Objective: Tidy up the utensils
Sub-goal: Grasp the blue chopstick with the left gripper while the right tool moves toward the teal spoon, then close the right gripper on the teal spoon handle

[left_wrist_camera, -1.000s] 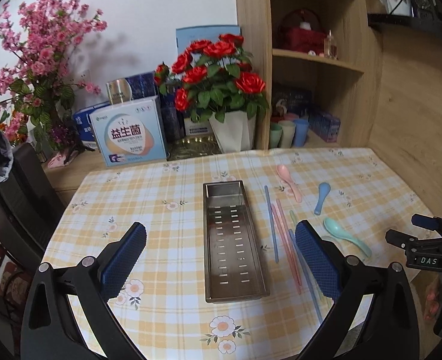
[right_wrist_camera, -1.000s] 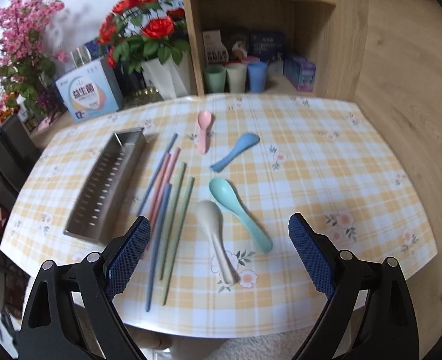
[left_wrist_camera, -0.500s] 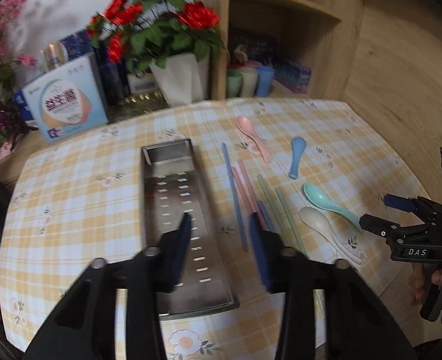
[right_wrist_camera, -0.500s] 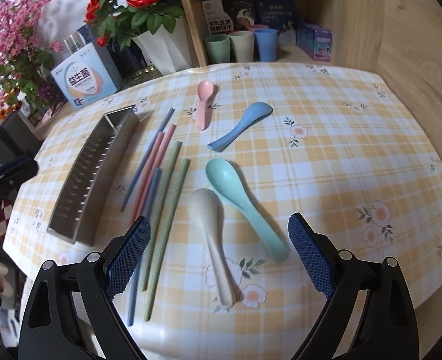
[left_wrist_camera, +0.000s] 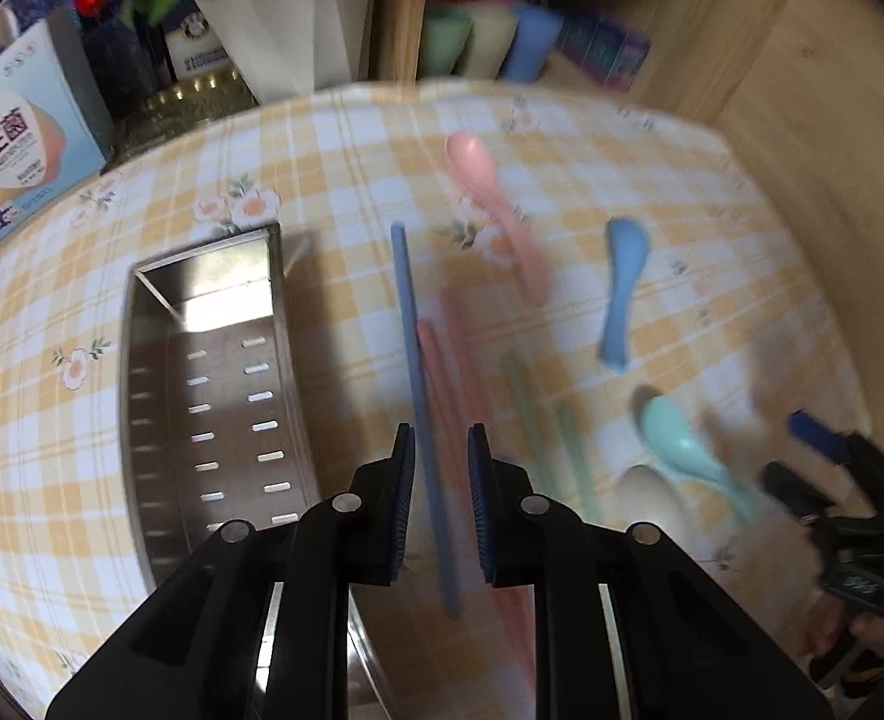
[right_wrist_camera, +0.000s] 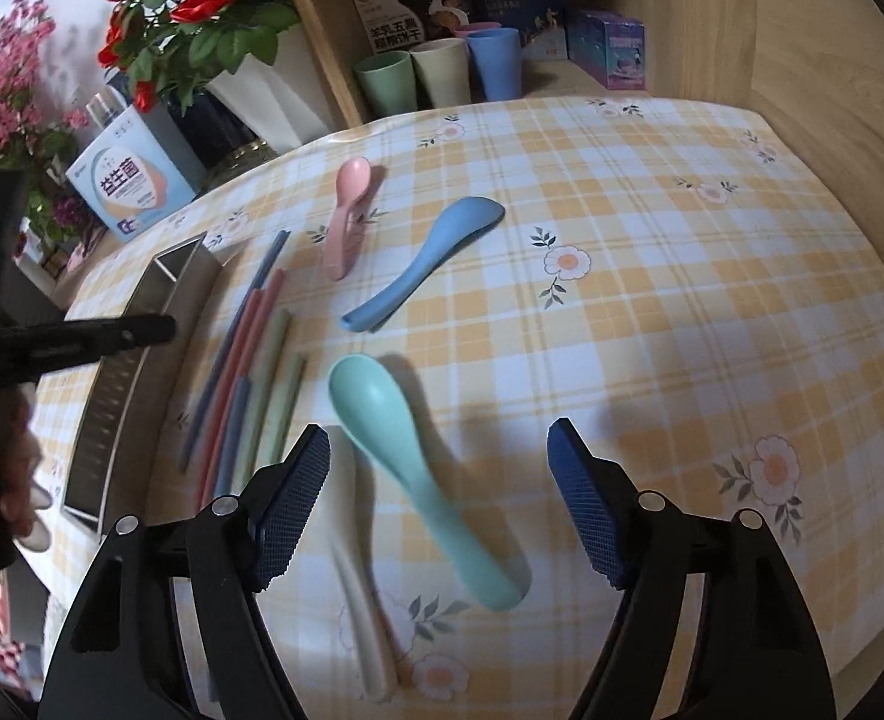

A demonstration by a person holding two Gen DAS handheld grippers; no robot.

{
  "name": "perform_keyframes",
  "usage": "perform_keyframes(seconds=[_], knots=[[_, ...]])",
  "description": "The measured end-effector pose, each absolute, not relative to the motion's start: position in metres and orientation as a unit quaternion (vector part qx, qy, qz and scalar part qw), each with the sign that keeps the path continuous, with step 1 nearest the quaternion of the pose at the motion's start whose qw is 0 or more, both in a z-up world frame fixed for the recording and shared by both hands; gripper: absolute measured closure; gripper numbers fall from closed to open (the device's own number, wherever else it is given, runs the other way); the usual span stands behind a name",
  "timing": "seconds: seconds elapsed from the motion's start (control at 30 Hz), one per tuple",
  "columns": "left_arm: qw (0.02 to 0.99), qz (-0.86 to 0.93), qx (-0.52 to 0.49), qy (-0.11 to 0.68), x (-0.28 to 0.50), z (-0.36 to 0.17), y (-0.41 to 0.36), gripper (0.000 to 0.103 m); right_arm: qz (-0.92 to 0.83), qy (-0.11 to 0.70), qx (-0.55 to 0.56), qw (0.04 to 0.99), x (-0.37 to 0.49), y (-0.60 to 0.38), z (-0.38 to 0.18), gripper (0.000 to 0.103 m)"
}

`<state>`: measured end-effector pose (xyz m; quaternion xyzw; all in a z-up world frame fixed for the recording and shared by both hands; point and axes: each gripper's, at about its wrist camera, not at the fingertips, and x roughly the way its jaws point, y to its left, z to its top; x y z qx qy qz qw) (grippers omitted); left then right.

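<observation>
Chopsticks are lying side by side on the checked tablecloth [right_wrist_camera: 652,276], just right of the steel tray [left_wrist_camera: 201,360], which is sitting at about nine o'clock in the left wrist view. The left gripper [left_wrist_camera: 438,468] is pointing steeply down over them, and its jaws have just been closing to a narrow gap. The long blue chopstick [left_wrist_camera: 420,396] is passing between the pads, but the picture is blurred and the pads are not clearly pressing on it. The pink chopsticks [left_wrist_camera: 442,354] are lying just beside it, and the green chopsticks [left_wrist_camera: 538,414] further toward three o'clock.

The right gripper [right_wrist_camera: 438,474] is hanging over the spoons, its jaws wide but just now closing somewhat. The teal spoon [right_wrist_camera: 417,468] is lying between the pads without touching them, bowl toward twelve o'clock. The beige spoon [right_wrist_camera: 357,588] is lying under the left pad, at seven o'clock. The blue spoon [right_wrist_camera: 429,261] and the pink spoon [right_wrist_camera: 348,210] are resting further away, toward twelve o'clock, both apart from the tray.
</observation>
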<state>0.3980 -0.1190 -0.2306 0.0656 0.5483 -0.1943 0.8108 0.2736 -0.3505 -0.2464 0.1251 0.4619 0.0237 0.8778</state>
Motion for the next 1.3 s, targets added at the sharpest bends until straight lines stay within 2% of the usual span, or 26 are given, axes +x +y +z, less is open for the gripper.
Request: perform_keyframes(seconds=[0.37, 0.53, 0.93, 1.3], knots=[[0.784, -0.174, 0.12, 0.584, 0.426, -0.262, -0.137, 0.086, 0.038, 0.459, 0.162, 0.873, 0.288, -0.36, -0.255, 0.031], [0.779, -0.163, 0.118, 0.594, 0.436, -0.269, -0.136, 0.094, 0.036, 0.455, 0.169, 0.874, 0.291, -0.366, -0.254, 0.031], [0.781, -0.152, 0.131, 0.592, 0.451, -0.272, -0.146, 0.096, 0.029, 0.447, 0.178, 0.876, 0.29, -0.379, -0.25, 0.031], [0.789, -0.154, 0.066, 0.591, 0.442, -0.263, -0.135, 0.097, 0.021, 0.459, 0.178, 0.87, 0.276, -0.388, -0.247, 0.031]])
